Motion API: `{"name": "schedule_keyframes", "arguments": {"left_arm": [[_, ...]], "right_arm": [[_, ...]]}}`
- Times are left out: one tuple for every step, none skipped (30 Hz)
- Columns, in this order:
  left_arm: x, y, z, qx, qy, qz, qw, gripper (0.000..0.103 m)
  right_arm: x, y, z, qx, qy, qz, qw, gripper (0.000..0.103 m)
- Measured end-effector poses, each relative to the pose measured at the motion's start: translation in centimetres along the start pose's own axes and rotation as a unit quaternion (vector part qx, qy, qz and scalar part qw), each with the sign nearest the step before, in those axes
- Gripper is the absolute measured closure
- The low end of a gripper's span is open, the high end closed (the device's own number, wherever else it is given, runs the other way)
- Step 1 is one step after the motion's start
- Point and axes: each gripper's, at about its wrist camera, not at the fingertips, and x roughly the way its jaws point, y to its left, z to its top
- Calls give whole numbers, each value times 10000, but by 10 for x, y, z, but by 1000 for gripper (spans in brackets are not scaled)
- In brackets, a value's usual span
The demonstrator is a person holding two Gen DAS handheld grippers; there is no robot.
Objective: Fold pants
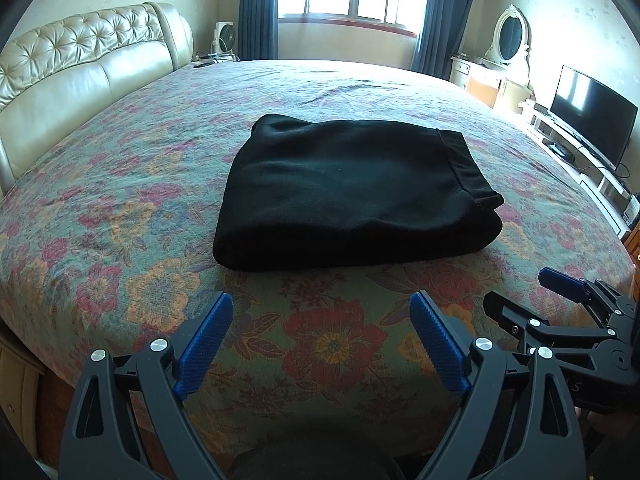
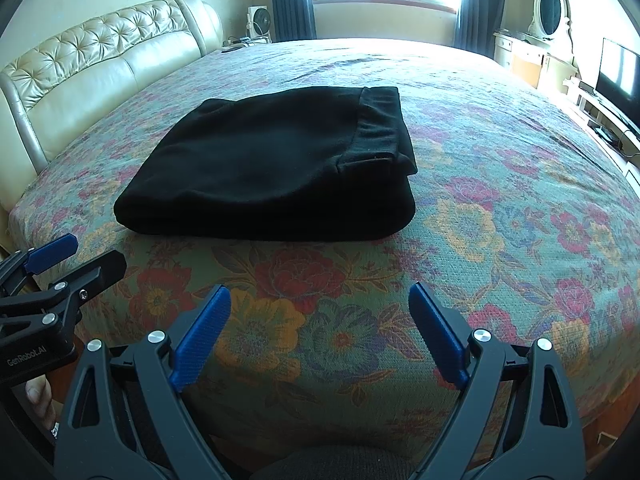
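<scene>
On the floral bedspread the black pants lie folded into a compact stack, so the job looks finished; left gripper and right gripper hover short of them, jaws wide, holding nothing

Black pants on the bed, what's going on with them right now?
The black pants lie folded into a compact stack on the floral bedspread. Neither pair of tongs touches them: the left tongs and right tongs are both open and empty, short of the near edge. The folding looks done.
</scene>
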Motion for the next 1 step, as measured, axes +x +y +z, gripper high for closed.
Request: {"name": "schedule_keyframes", "arguments": {"left_arm": [[0,0,0,-17,5,1,10000,14]], "right_arm": [[0,0,0,3,-1,-3,10000,12]]}}
